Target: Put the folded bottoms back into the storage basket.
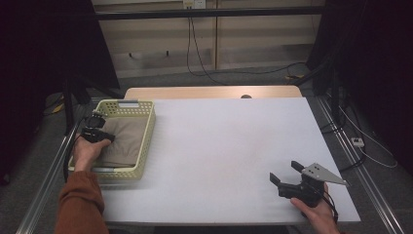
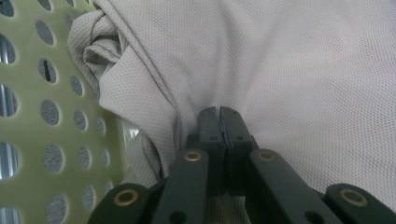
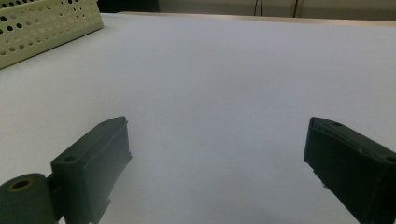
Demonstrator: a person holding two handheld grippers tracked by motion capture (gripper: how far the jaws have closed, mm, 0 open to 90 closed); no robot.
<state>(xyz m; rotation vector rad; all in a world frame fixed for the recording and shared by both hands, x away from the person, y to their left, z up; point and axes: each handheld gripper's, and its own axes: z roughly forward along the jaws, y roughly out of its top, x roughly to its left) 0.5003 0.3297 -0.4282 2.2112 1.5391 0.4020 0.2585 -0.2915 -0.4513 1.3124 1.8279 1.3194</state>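
Tabletop (image 1: 229, 146): white, matte, rectangular, with a bare wide middle and right part. Wooden board (image 1: 214, 92): light brown, lying along the tabletop's far edge, with a small dark round mark (image 1: 246, 96) near its right end. Metal rails (image 1: 358, 165): silver, running along the tabletop's left and right sides. Floor (image 1: 243, 78): grey carpet beyond the tabletop. Black cables (image 1: 195, 53): hanging from a wall socket (image 1: 194, 4) and trailing across the floor to the right. White cable with small adapter (image 1: 358, 142): on the floor, right of the rail. Back wall: pale panels under a dark horizontal bar (image 1: 209, 13). Dark drapes (image 1: 44, 48): at both sides.
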